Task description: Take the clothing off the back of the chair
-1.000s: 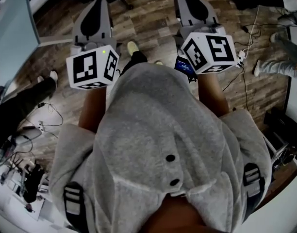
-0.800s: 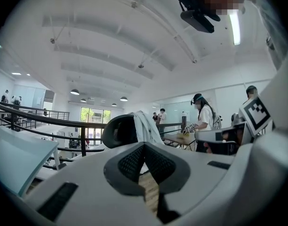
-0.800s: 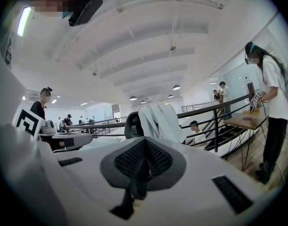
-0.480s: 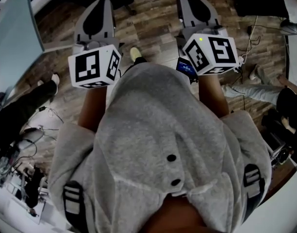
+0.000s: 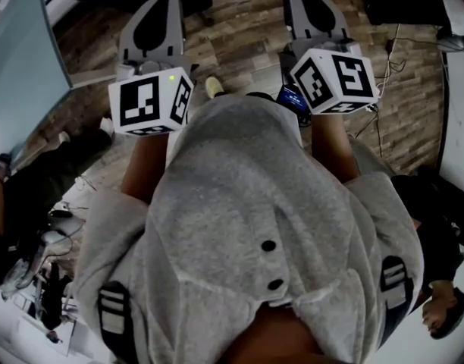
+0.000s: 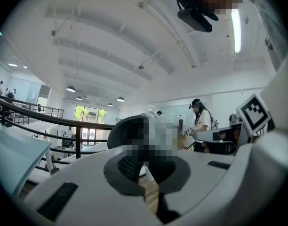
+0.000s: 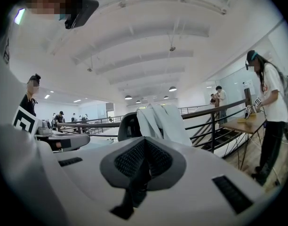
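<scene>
Clothing (image 7: 164, 121), pale and whitish, is hanging in long folded strips over the top of the dark chair (image 7: 126, 126), draping down its back. It is sitting ahead of both grippers and well apart from them, beside a dark railing (image 7: 214, 113). The right gripper (image 7: 145, 145) is pointing toward it with its jaws pressed together on nothing. The left gripper (image 5: 162, 2) is likewise carrying its jaws closed and empty. A person (image 7: 272, 102) is standing at a wooden table farther right.
</scene>
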Available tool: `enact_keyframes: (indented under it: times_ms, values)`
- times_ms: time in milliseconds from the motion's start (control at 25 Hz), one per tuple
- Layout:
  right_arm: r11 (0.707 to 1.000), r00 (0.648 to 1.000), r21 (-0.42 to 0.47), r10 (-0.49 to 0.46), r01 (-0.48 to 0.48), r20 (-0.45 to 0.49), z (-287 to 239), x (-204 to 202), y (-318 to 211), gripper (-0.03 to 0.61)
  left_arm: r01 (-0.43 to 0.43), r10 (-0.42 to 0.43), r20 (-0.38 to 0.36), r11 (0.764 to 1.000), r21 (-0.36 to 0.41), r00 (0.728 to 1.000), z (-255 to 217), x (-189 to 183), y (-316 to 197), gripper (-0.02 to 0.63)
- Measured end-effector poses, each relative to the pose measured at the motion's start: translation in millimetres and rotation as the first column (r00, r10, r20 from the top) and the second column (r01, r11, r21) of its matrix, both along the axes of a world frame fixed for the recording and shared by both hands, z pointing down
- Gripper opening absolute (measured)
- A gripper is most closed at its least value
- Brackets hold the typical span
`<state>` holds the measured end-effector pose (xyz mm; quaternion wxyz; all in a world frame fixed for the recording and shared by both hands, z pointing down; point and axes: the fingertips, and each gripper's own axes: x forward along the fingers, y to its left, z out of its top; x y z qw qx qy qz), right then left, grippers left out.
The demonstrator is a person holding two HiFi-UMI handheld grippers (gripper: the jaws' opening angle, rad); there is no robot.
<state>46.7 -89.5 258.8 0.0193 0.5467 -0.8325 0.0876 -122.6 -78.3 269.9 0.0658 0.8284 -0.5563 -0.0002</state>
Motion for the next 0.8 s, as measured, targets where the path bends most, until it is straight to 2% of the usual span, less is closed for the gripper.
enact_keyframes:
  times_ms: [200, 400, 800]
  values:
    - [1.0, 1.0, 0.0, 0.03, -0.03, -0.01, -6, 0, -5, 0.012, -0.017, 0.017, -0.012, 1.0, -0.005, 1.0, -3, -4, -7, 0.011]
    - [1.0, 1.0, -0.001, 0.029, -0.029, -0.007, -5, 16, -12, 0.012, -0.012, 0.012, -0.009, 1.0, -0.002, 1.0, -4, 10, -15, 0.011]
    - [0.999, 0.999, 0.024, -0.046, 0.046, -0.014, 0, 37, -59, 0.012, 0.05, -0.05, 0.007, 0.999, -0.017, 0.999, 9, 32, -49, 0.011]
